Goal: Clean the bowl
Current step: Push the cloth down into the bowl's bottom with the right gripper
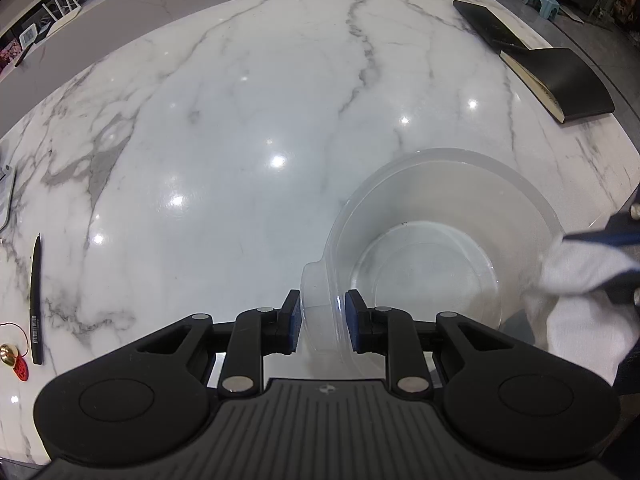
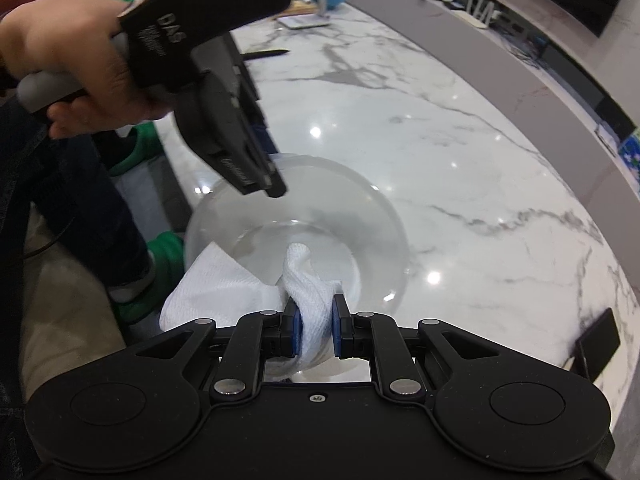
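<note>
A clear plastic bowl (image 1: 432, 240) stands on the white marble table (image 1: 240, 120). My left gripper (image 1: 322, 322) is shut on the bowl's near rim, one blue pad outside the wall and one inside. In the right wrist view the same bowl (image 2: 360, 216) lies below my right gripper (image 2: 316, 330), which is shut on a white cloth (image 2: 308, 280). The cloth's bunched end reaches down into the bowl's bottom and a loose flap hangs over the near left rim. The left wrist view shows that cloth (image 1: 580, 280) at the bowl's right side. The left gripper (image 2: 276, 188) pinches the far rim.
Two black notebooks (image 1: 560, 80) lie at the table's far right. A black pen (image 1: 36, 300) and a small gold and red trinket (image 1: 12, 360) lie at the left. A person's hand (image 2: 72, 60) holds the left gripper; legs and green shoes (image 2: 160, 256) stand beside the table edge.
</note>
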Available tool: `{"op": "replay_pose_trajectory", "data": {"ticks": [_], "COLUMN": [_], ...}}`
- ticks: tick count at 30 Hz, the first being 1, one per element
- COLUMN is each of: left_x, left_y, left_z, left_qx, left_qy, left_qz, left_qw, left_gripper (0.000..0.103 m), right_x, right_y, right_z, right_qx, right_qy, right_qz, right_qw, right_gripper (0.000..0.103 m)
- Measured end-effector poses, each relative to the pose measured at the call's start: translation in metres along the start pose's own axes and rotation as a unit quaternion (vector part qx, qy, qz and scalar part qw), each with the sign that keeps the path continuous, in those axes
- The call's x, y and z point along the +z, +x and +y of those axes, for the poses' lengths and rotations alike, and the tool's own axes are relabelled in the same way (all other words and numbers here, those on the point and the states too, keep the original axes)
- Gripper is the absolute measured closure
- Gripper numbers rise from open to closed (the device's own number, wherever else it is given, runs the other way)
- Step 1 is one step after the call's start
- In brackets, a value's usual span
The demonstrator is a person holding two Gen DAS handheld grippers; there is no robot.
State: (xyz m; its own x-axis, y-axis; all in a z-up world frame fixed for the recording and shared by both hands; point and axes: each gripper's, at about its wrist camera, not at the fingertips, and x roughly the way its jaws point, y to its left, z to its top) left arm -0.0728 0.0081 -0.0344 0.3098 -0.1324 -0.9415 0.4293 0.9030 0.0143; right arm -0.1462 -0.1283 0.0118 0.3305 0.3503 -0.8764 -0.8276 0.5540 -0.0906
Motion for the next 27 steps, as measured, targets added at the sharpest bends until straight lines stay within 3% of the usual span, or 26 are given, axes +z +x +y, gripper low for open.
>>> {"op": "replay_pose_trajectory", "data": {"ticks": [13,27], "left_x": [0.001,0.001], "left_y": [0.001,0.002], "left_z": [-0.001,-0.003], "left_qx": [0.001,0.001], "left_qy": [0.003,0.001], "left_qz": [0.003,0.003], "left_qw": [1.0,1.0], "left_gripper": [0.082,0.082], "right_x": [0.006,-0.001], "right_y": [0.002,0.001], "right_z": [0.019,-0.007], "right_qx": [0.029,-0.017], "right_qy": [-0.025,0.006], "right_qz": [-0.006,0.009], "right_qw": [0.999,1.0], "right_gripper": [0.091,0.091]}}
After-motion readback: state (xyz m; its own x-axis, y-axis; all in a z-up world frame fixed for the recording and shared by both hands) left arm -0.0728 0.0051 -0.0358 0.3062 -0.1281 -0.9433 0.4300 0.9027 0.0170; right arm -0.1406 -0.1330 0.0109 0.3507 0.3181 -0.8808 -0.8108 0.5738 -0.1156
